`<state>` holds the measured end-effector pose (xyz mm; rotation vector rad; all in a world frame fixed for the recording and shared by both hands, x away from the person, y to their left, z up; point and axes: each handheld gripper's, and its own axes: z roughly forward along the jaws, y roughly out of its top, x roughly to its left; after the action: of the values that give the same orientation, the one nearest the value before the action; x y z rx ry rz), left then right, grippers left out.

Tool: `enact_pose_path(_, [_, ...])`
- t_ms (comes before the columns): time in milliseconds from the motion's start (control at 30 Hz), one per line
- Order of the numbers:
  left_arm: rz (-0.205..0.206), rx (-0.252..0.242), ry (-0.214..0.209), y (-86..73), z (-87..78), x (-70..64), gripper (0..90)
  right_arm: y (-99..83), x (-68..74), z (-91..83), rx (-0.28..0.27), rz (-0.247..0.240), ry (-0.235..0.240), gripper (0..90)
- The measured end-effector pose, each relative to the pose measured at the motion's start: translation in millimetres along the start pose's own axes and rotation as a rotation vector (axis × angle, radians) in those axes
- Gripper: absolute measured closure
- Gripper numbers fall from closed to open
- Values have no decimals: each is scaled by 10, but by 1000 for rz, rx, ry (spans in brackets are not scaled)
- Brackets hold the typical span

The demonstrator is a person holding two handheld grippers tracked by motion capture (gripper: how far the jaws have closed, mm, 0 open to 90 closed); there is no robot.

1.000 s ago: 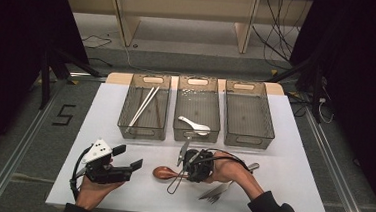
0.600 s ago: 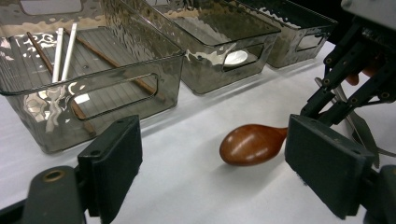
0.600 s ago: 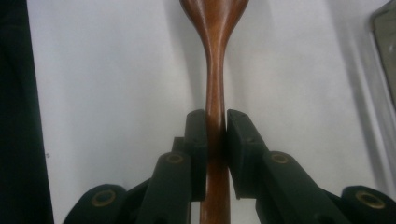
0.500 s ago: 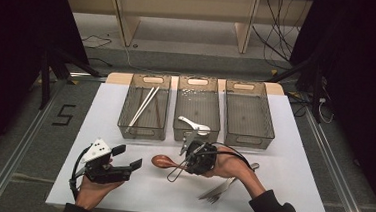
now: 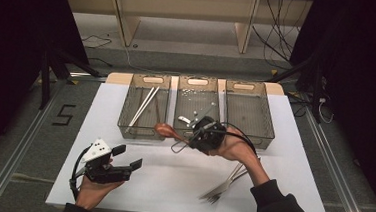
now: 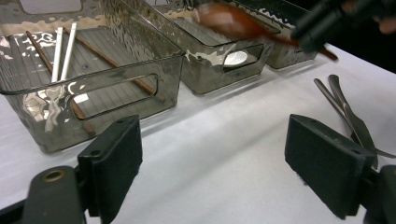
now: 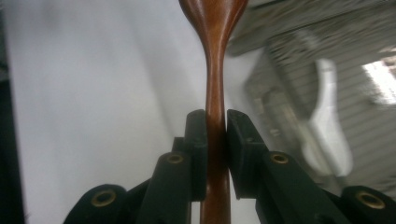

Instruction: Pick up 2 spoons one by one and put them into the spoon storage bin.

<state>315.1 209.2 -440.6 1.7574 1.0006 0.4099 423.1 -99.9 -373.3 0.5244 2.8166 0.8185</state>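
Observation:
A brown wooden spoon (image 5: 166, 131) hangs above the front edge of the bins, bowl to the left. My right gripper (image 5: 201, 135) is shut on its handle; the right gripper view shows both pads (image 7: 239, 140) pressed on the handle of the wooden spoon (image 7: 215, 70). In the middle bin (image 5: 198, 94) below lies a white spoon (image 7: 327, 126). My left gripper (image 5: 128, 161) rests open near the table's front left, with nothing between its pads (image 6: 116, 156). From there the wooden spoon (image 6: 229, 21) appears over the bins, blurred.
Three smoky clear bins stand in a row at the back. The left bin (image 5: 124, 126) holds white and brown chopsticks (image 5: 143, 103). The right bin (image 5: 248, 107) looks bare. Metal forks (image 5: 225, 184) lie on the white table (image 5: 170, 185) at the front right.
My right gripper has lifted the wooden spoon off the table and carried it away from the person, up to the front of the bins. The left gripper has stayed put.

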Motion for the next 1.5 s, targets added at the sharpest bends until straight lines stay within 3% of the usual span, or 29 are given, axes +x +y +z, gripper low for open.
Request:
enact_pose_path(233, [0,-1,1,0,-4,4,187,110,-359,-40,-35,123,-89,798])
enact_pose_path(467, [0,0,0,0,-7,5,187,130,-626,41,-40,248,-127,798])
enact_pose_path(1067, [-7,-7,-2,0,-8,6,187,266,-1041,248,28,376,-185,798])
enact_pose_path(1167, [-7,-9,-2,2,-12,6,187,260,-1076,296,46,404,-189,798])
enact_pose_path(1500, [-3,-10,-3,3,-19,7,187,242,-1101,357,71,416,-191,797])
